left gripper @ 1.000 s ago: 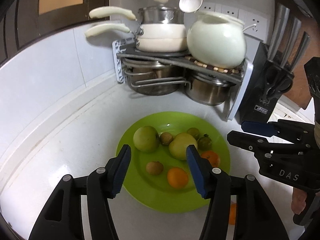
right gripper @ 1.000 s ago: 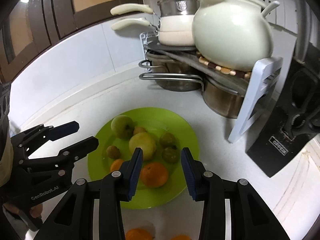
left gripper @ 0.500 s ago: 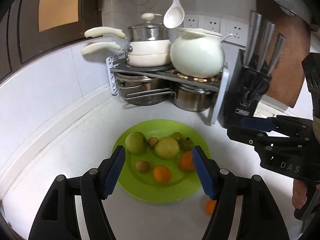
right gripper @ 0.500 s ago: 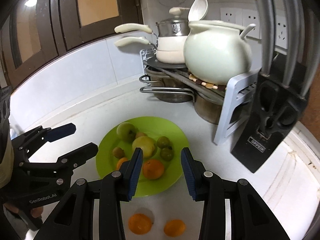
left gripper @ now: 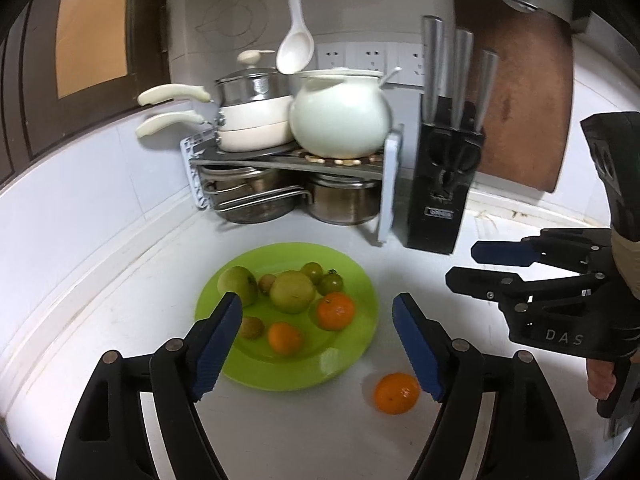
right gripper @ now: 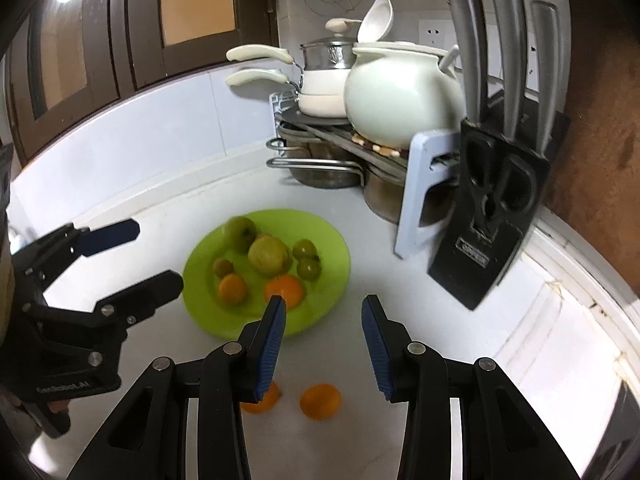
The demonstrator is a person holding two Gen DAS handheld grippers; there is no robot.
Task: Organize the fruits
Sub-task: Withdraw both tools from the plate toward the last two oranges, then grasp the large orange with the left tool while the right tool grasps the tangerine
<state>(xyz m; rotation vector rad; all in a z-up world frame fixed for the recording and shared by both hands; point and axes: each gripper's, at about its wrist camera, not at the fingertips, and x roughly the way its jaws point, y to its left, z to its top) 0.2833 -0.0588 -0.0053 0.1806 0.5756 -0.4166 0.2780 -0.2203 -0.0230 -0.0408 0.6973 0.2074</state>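
Observation:
A lime-green plate (left gripper: 256, 372) (right gripper: 336, 256) on the white counter holds two green apples, small green and brown fruits and two oranges (left gripper: 336, 310) (right gripper: 285, 289). One loose orange (left gripper: 396, 393) lies on the counter right of the plate; the right wrist view shows two loose oranges (right gripper: 321, 401) (right gripper: 269, 399) below the plate. My left gripper (left gripper: 318, 344) is open and empty, above the plate's near edge. My right gripper (right gripper: 324, 344) is open and empty, above the loose oranges, and it also shows in the left wrist view (left gripper: 472, 264).
A corner rack (left gripper: 288, 160) with pots, pans and a white ceramic pot (left gripper: 340, 120) stands behind the plate. A black knife block (left gripper: 444, 184) and a wooden cutting board (left gripper: 520, 100) stand to the right. A white ladle (left gripper: 294, 48) hangs above.
Both grippers have pulled back and up from the plate, so it looks smaller and farther. The left jaws have opened wider. Loose oranges on the counter have come into view.

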